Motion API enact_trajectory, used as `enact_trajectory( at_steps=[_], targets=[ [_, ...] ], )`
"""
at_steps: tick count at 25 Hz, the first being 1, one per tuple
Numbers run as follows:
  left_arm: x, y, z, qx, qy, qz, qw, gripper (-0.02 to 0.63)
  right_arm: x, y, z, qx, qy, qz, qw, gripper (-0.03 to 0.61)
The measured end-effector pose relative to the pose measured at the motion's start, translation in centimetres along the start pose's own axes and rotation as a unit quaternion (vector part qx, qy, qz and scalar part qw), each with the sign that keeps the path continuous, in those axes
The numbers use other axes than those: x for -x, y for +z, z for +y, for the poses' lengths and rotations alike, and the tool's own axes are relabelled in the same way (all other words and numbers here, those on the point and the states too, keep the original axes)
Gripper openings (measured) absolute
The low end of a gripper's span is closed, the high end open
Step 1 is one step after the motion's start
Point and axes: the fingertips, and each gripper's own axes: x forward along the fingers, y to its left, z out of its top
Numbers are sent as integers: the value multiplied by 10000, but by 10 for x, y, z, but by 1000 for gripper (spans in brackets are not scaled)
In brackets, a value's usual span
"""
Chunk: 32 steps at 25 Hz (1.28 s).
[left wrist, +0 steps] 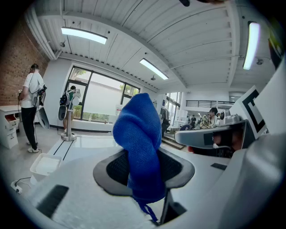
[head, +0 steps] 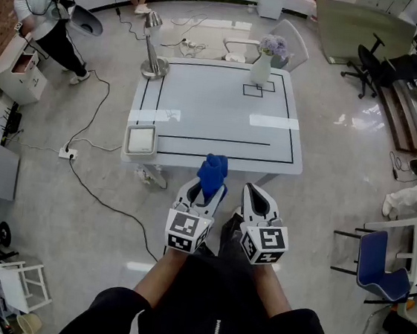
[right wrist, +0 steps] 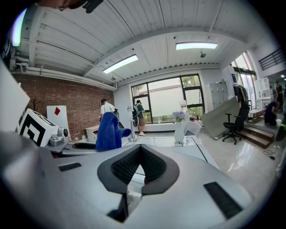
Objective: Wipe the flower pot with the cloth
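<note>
The flower pot (head: 261, 66) is a white vase with purple flowers, standing upright at the far side of the white table (head: 201, 102). In the right gripper view the flower pot (right wrist: 180, 130) shows small and far ahead. My left gripper (head: 207, 189) is shut on a blue cloth (head: 213, 173), which sticks up bunched from between the jaws just short of the table's near edge. The cloth (left wrist: 139, 147) fills the middle of the left gripper view. Beside it my right gripper (head: 258, 199) is shut with nothing in it. Both grippers are far from the pot.
A metal desk lamp (head: 152, 59) stands at the table's far left corner and a white square tray (head: 141, 140) at its near left corner. Cables and a power strip (head: 66, 153) lie on the floor at left. People stand beyond; chairs (head: 380, 268) are at right.
</note>
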Motion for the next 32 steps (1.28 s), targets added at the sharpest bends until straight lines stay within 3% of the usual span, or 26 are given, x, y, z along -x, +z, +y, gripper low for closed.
enact_trajectory(
  at_steps=[8,14,21,32],
  targets=[
    [-4,-2,0,16,-67,27,10000,156,-1,6,4,-142,163,-188,9996,9],
    [-25,-6,4,111,-134,146,9997,156,-5,-2,-13,-247,20,-31,9997,9],
    [-80,6,10,-25,-326,240,9992,156,-37,-1,-64,-574,-153,-23,9982,9],
    [-211,33,54,-22,-251,418,9988,156,-132,33,-162,-856,-99,-51,9963,9]
  ],
)
